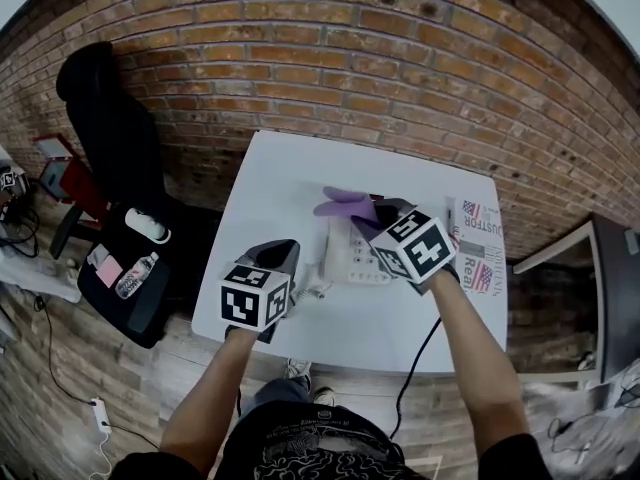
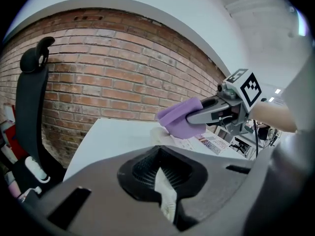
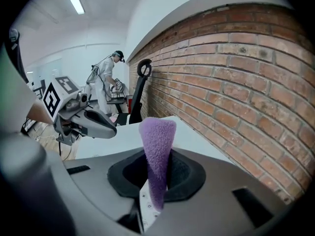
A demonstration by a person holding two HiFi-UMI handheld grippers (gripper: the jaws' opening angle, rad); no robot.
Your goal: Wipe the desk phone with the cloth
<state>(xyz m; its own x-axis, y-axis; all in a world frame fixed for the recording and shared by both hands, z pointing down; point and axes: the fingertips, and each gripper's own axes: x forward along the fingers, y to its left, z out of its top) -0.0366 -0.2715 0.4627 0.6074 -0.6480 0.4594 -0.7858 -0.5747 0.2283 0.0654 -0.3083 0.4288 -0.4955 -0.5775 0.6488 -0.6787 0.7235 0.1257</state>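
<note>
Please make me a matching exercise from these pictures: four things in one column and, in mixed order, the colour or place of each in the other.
1 cloth
2 desk phone
3 office chair
4 printed paper

A black, left of the table
B purple, in the right gripper
C white, mid-table
D at the table's right edge

Pairs: 1-B, 2-C, 3-A, 4-D
</note>
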